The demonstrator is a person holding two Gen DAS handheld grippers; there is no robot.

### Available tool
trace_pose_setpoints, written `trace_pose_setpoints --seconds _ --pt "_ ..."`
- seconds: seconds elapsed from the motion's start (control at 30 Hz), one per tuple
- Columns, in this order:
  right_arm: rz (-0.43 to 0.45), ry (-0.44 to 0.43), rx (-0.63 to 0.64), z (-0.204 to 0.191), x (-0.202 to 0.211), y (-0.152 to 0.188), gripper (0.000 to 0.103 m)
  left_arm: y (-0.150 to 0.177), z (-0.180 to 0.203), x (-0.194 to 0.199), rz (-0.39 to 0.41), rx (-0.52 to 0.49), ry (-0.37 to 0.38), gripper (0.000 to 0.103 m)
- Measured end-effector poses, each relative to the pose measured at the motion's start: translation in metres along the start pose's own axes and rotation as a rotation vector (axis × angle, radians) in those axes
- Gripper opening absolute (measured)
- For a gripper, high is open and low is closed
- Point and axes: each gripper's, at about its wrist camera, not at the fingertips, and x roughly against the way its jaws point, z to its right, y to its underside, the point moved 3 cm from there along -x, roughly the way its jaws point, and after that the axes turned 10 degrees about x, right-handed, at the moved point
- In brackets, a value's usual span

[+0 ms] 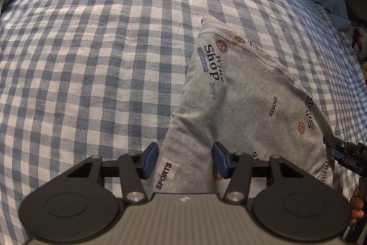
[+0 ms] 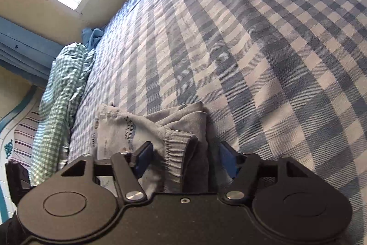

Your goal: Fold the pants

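I'm seeing the grey pants (image 1: 247,102) lying bunched on the checked bed (image 1: 91,61). Left gripper (image 1: 185,161) is sitting with jaws apart, cloth between them, not pinched. Right gripper (image 2: 185,161) is likewise spread, straddling the ribbed waistband (image 2: 177,153).

Grey pants (image 1: 240,93) print, left wrist view: "Wine Shop" in black, "COLLECT" on blue tag beside it, "Boys" in blue below, "SPORTS" in black mid-fabric, "SPORTS" again on white patch between left gripper (image 1: 185,160) fingers; right wrist view: print on pants (image 2: 146,130) too blurred to read
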Motion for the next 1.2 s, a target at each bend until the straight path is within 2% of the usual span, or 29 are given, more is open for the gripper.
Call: trace_pose_setpoints --seconds 0.07,0.1,0.13,0.17,0.2,0.27,0.33,0.47,0.57,0.7,1.0,1.2 --pt "-0.001 0.030 0.000 -0.004 0.000 0.002 0.049 0.000 0.006 0.002 -0.011 -0.017 -0.027 0.042" --pt "-0.007 0.035 -0.006 -0.006 -0.002 0.003 0.043 0.000 0.009 0.003 -0.016 -0.027 -0.039 0.039" --pt "-0.015 0.039 -0.008 -0.010 -0.003 0.004 0.034 0.001 0.013 0.003 -0.015 -0.037 -0.052 0.032" --pt "-0.021 0.050 0.003 -0.013 -0.004 0.005 0.030 0.001 0.015 0.005 -0.013 -0.041 -0.058 0.024" --pt "-0.021 0.062 0.023 -0.018 -0.004 0.006 0.023 0.004 0.018 0.007 -0.010 -0.045 -0.066 0.021" --pt "-0.011 0.096 0.050 -0.027 -0.002 0.006 0.018 0.007 0.025 0.014 0.005 -0.048 -0.087 0.013" --pt "0.005 0.117 0.063 -0.036 0.004 0.006 0.015 0.011 0.034 0.022 0.021 -0.052 -0.120 0.012" --pt "0.039 0.118 0.090 -0.055 0.024 0.005 0.013 0.018 0.048 0.047 0.046 -0.029 -0.128 0.011" --pt "0.053 0.090 0.107 -0.068 0.043 0.006 0.013 0.031 0.050 0.070 0.051 -0.012 -0.098 0.011" --pt "0.056 0.068 0.123 -0.080 0.068 0.012 0.013 0.054 0.045 0.091 0.027 0.025 -0.077 0.011" --pt "-0.004 0.054 0.171 -0.089 0.106 0.053 0.013 0.115 0.034 0.107 -0.054 0.046 -0.076 0.011" --pt "-0.003 0.073 0.152 -0.105 0.121 0.075 0.013 0.131 0.021 0.118 -0.071 0.012 -0.042 0.011"
